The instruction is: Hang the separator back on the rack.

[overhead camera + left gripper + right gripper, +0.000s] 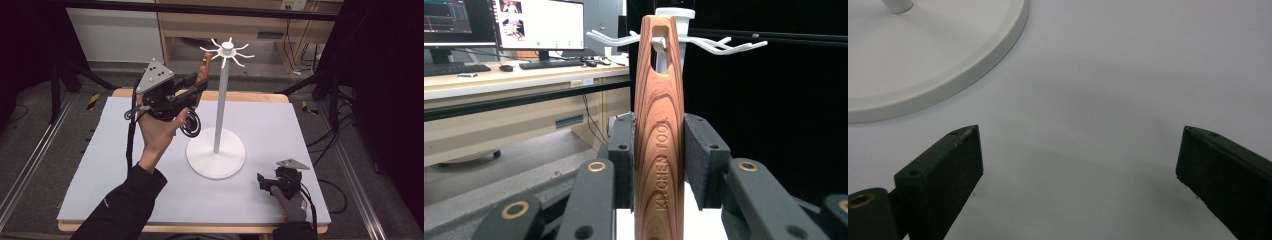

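Hanging the wooden kitchen tool: its slot is at the hook, not yet let go.

I judge the hanging nearly done. Largest first: one white hook stand (216, 150) stands just ahead of my left gripper (197, 82), its round base (943, 60) just ahead and to the left of my right gripper (1078, 165). Its crown carries about nine hooks; one hook (659, 44) shows through the slot at the tool's top, so what is left is to settle it there and release. I count one wooden kitchen tool (659, 150), upright between my left gripper's jaws, which are clamped on its handle. I hold two grippers; the right one rests low near the table (280, 125) edge, its jaws wide apart with nothing between them.
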`<state>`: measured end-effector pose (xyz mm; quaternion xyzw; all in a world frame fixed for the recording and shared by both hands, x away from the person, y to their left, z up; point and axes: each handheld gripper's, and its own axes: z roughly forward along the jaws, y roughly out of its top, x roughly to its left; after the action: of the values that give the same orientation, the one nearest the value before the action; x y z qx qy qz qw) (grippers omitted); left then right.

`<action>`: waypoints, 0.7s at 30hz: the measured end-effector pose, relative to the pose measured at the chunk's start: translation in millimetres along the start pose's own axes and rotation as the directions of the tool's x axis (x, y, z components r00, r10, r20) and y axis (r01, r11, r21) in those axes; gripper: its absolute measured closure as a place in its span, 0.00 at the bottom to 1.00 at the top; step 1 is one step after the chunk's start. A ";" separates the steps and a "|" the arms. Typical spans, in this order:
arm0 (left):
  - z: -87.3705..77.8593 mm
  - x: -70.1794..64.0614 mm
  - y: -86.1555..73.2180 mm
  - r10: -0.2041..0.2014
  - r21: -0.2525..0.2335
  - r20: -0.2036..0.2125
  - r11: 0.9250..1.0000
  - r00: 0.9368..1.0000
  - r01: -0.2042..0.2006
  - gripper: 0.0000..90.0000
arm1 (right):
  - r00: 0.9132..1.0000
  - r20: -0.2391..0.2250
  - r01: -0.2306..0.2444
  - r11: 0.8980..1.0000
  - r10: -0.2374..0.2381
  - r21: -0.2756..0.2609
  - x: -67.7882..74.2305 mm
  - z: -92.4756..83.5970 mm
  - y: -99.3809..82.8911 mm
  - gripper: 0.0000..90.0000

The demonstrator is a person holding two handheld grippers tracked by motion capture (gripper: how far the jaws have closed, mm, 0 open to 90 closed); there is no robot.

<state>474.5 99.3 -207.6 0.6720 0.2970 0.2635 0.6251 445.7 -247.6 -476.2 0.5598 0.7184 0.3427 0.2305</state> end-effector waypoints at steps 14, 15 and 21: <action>9.4 -1.6 -5.6 -0.003 0.002 0.006 1.000 1.000 0.003 0.74 | 1.000 0.001 0.007 1.000 -0.007 0.000 -0.3 0.1 0.0 0.06; 9.7 -1.3 -6.0 -0.003 0.003 0.008 1.000 1.000 0.003 0.74 | 1.000 0.000 0.007 1.000 -0.007 0.000 -0.4 0.0 -0.1 0.06; 11.6 -1.9 -7.0 -0.003 0.008 0.000 1.000 1.000 0.003 0.74 | 1.000 -0.004 0.009 1.000 -0.009 0.007 0.1 0.9 -0.2 0.06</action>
<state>481.2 90.2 -215.4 0.6741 0.2991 0.2615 0.6227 446.2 -247.3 -477.0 0.5566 0.7227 0.3401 0.2286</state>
